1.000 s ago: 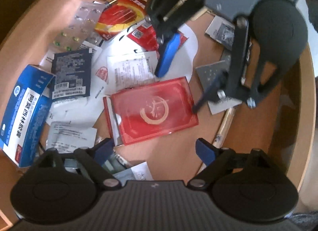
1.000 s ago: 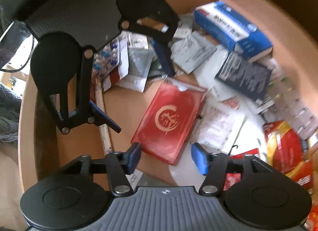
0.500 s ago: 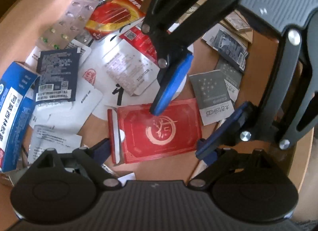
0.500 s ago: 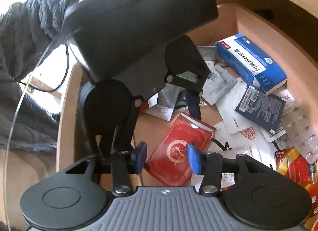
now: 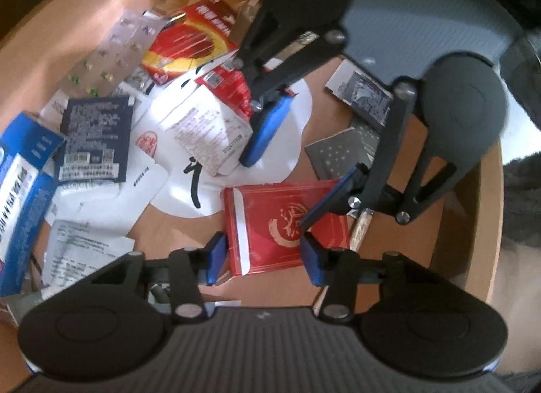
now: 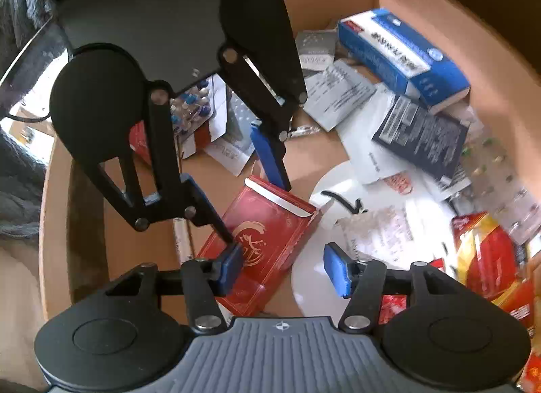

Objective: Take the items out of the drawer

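Red w/ a gold emblem, the flat packet (image 5: 284, 224) lies on the bare wooden floor of the drawer (image 6: 142, 247), clear of the clutter, so it's the easy pick and prob why you've got both claws on it. Your left claw (image 5: 263, 256) straddles its near end: packet sits between the blue pads, jaws closing, but from the left wrist view I can't tell if the pads press its edges yet. Your right claw (image 6: 287, 268) comes at it from the opposite end, jaws opening; its left pad hangs over the packet's corner, the right pad is over the white round sheet (image 6: 334, 187), so no pinch there. In the right wrist view the left claw's far finger tip touches the packet's white flap edge, the near finger tip is on the emblem area.

Around it: white sheet just beside the packet w/ printed leaflets on top. Further out, a dark sachet (image 5: 94, 139), a blue medicine box (image 6: 402, 58) near the drawer wall, blister packs (image 5: 111, 58), a red-yellow pouch (image 5: 189, 41). A thin wooden stick (image 6: 181, 241) lies beside the packet's long edge, touching or nearly.

Judgement: grab is mid-way; packet not lifted yet.
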Tool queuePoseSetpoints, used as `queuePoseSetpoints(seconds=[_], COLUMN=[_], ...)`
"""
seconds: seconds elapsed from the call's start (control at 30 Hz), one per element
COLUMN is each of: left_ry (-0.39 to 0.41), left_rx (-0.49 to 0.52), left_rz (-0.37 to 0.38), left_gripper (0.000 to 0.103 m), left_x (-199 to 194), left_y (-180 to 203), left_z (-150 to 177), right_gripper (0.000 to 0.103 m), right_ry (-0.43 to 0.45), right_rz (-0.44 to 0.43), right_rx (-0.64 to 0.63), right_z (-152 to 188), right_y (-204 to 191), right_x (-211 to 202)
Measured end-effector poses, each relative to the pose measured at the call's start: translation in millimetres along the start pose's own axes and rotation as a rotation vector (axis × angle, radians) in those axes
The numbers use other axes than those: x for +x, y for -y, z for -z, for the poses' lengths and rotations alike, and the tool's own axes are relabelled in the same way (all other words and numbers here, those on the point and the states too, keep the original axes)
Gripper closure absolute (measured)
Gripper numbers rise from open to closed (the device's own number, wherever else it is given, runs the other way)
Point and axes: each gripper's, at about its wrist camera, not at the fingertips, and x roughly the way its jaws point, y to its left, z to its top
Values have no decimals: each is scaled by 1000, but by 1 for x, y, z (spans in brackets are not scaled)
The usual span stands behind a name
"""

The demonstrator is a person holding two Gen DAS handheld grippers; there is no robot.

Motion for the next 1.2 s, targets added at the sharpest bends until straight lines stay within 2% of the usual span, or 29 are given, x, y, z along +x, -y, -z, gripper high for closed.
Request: queuePoseSetpoints(seconds=[0.07,0.13,0.3,0.4,0.53,0.63,0.67,0.7,0.8,1.07,1.13,1.2], left_ry=[15,48,81,85,48,22,26,33,56,105,106,109], left_rx=[19,52,105,119,135,121,119,126,159,221,236,255], left_rz=[5,0,-4,-14,-40,-21,-12,-7,-33,-88,-102,-109], left_gripper=[61,67,67,67,67,64,62,52,42,40,41,45], left_x=[-3,-10,-18,-19,-12,-4,-4,-4,-5,-9,-13,-16], left_y=[5,13,8,7,18,9,3,2,6,0,8,38], left_z=[0,0,-3,-2,2,2,2,2,3,0,1,5], right_gripper=[33,35,36,45,69,77,79,80,84,84,84,84], right_ry=[-15,-7,6,13,13,7,8,14,28,68,63,63], right_rz=[-31,-31,-83,-70,-74,-88,-88,-83,-63,24,41,57], right_rx=[-4,-25,18,-23,-58,-101,-120,-135,-172,-306,-326,-338], right_z=[0,-2,-3,-5,-10,-14,-14,-6,-6,-9,-12,-14], right_y=[0,-3,6,2,-1,-6,-9,-19,-23,-32,-34,-35], right_x=[5,4,6,3,1,0,0,11,13,8,8,6])
